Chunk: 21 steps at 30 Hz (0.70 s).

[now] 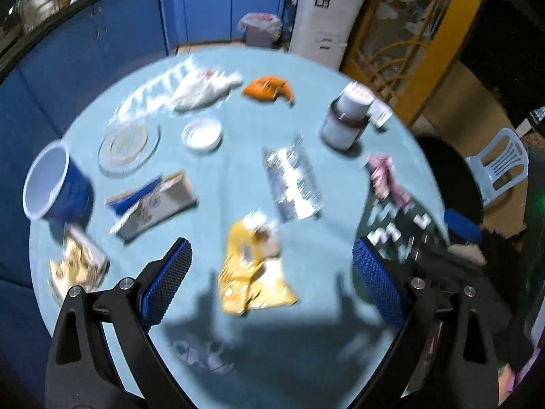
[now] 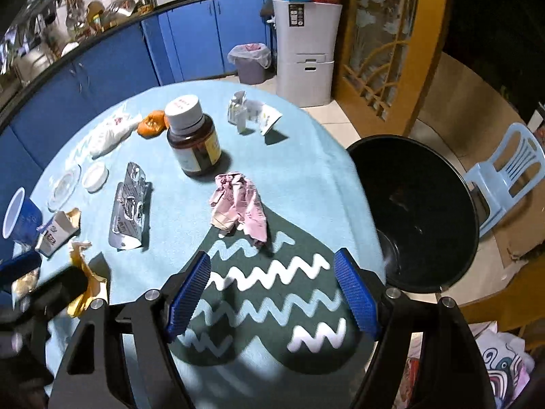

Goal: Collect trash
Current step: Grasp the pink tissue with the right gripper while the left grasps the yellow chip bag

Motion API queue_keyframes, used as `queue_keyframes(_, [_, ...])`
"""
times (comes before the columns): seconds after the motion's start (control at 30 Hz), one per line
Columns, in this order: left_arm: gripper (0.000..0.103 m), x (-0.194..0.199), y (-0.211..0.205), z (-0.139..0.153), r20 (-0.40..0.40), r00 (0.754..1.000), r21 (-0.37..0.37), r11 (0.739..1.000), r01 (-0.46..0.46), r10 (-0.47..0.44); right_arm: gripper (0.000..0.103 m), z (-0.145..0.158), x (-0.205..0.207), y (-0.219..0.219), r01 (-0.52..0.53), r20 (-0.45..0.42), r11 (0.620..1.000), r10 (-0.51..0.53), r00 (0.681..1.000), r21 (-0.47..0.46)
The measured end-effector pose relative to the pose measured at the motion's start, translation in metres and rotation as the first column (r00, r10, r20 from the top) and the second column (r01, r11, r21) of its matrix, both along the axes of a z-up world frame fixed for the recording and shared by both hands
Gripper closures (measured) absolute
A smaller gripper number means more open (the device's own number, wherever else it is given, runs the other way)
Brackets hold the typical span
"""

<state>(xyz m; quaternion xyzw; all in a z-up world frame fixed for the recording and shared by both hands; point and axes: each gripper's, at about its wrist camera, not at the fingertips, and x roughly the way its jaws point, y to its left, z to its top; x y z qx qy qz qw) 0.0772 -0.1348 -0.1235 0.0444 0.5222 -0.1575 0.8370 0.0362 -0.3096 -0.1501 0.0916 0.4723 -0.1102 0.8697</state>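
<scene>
Above the round desk (image 2: 306,143) both tools hang wide and empty, so the collecting looks barely begun. From left to right lie one blue cup (image 1: 51,184), one flattened carton (image 1: 153,201), one yellow wrapper (image 1: 252,266), one silver blister pack (image 1: 293,184), one pill bottle (image 2: 194,139) and one pink crumpled wrapper (image 2: 238,204). The left tool (image 1: 269,283) hovers over the yellow wrapper, the right tool (image 2: 272,293) short of the pink one. Next, I judge: descend, pinch, carry to the single black bin (image 2: 415,211).

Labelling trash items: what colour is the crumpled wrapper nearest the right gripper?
Pink, the crumpled wrapper lying on the table; clearest in the right wrist view.
</scene>
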Motion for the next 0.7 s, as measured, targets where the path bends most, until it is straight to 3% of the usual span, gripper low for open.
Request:
queue_keyframes(0.3, [0.010, 0.013, 0.014, -0.033, -0.082, 0.994, 0.031, 0.997, -0.065, 0.067, 0.030, -0.020, 0.021, 0.010, -0.052, -0.030, 0.998, 0.050, 0.998, -0.045])
queue_keyframes(0.43, [0.016, 0.015, 0.012, -0.039, -0.083, 0.994, 0.054, 0.996, -0.065, 0.070, 0.030, -0.023, 0.029, 0.008, -0.075, -0.032, 0.997, 0.075, 0.997, -0.009])
queue_keyframes(0.47, [0.023, 0.014, 0.011, -0.039, -0.077, 0.995, 0.058, 0.996, -0.061, 0.066, 0.033, -0.023, 0.031, 0.006, -0.072, -0.029, 0.997, 0.072, 0.997, 0.005])
queue_keyframes(0.57, [0.034, 0.016, 0.009, -0.038, -0.064, 0.996, 0.076, 0.995, -0.063, 0.068, 0.053, -0.020, 0.032, 0.006, -0.082, -0.009, 0.996, 0.082, 0.997, 0.016])
queue_keyframes(0.6, [0.041, 0.018, 0.008, -0.037, -0.063, 0.996, 0.077, 0.995, -0.065, 0.069, 0.068, -0.019, 0.032, 0.007, -0.083, -0.005, 0.997, 0.083, 0.997, 0.007])
queue_keyframes(0.63, [0.047, 0.018, 0.008, -0.036, -0.055, 0.996, 0.085, 0.994, -0.065, 0.070, 0.071, -0.018, 0.033, 0.008, -0.084, -0.006, 0.996, 0.084, 0.996, -0.011])
queue_keyframes(0.67, [0.059, 0.018, 0.008, -0.035, -0.049, 0.996, 0.096, 0.993, -0.065, 0.070, 0.085, -0.018, 0.032, 0.009, -0.096, -0.002, 0.995, 0.096, 0.995, 0.001])
queue_keyframes(0.7, [0.062, 0.017, 0.009, -0.035, -0.049, 0.997, 0.096, 0.993, -0.062, 0.067, 0.089, -0.017, 0.031, 0.009, -0.097, -0.001, 0.995, 0.097, 0.995, 0.011])
